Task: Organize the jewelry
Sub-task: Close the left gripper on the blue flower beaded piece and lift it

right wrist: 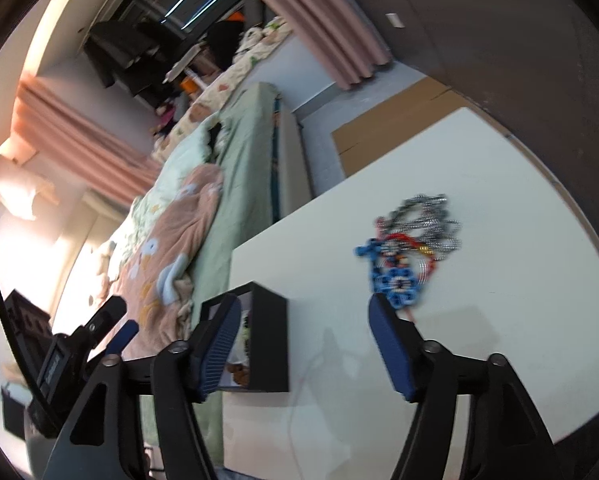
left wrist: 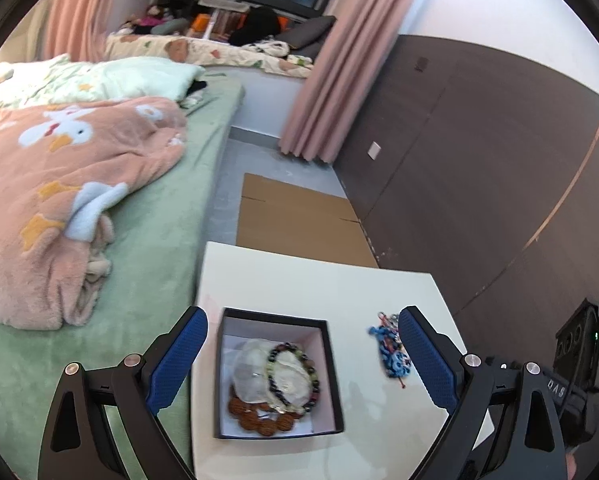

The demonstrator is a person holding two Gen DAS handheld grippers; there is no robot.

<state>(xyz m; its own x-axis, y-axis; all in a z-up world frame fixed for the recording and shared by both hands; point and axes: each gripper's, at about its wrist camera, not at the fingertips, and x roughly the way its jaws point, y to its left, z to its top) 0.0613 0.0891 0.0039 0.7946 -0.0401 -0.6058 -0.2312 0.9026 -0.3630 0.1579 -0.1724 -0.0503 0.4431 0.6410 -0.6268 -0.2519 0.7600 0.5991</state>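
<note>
Black card walls, white lining: 1 open box [left wrist: 277, 372] sits on the white table [left wrist: 319, 280] near its left edge, beside the bed [left wrist: 155, 240]. Count inside the box: 1 dark multicolour bead bracelet [left wrist: 295, 376] lying over 1 pale translucent pouch [left wrist: 255, 376], and 1 brown bead bracelet [left wrist: 259, 420] partly under the pouch at the near side. Other contents cannot be told apart.

Loose on the table, right of the box and apart from it: 1 tangled pile of jewelry [right wrist: 411, 248]. In the right wrist view the pile resolves into 1 blue beaded piece, 1 silver chain and 1 red cord; motion blur hides finer detail.

Left gripper [left wrist: 303, 364]: 2 blue-padded fingers spread wide, nothing between the pads. The box lies in the gap between them, lower in the frame than the fingertips; the left finger is over the table's left edge, the right finger partly covers the loose pile.

Right gripper [right wrist: 303, 340]: 2 fingers also wide apart, holding nothing. View is rolled. The loose pile lies just past the right fingertip, touching or nearly so; cannot tell which. The box overlaps the left fingertip in the frame.

Surroundings: 1 pink duck-print blanket [left wrist: 59, 200] on the green sheet, 1 flat cardboard sheet [left wrist: 299, 220] on the floor past the table.
</note>
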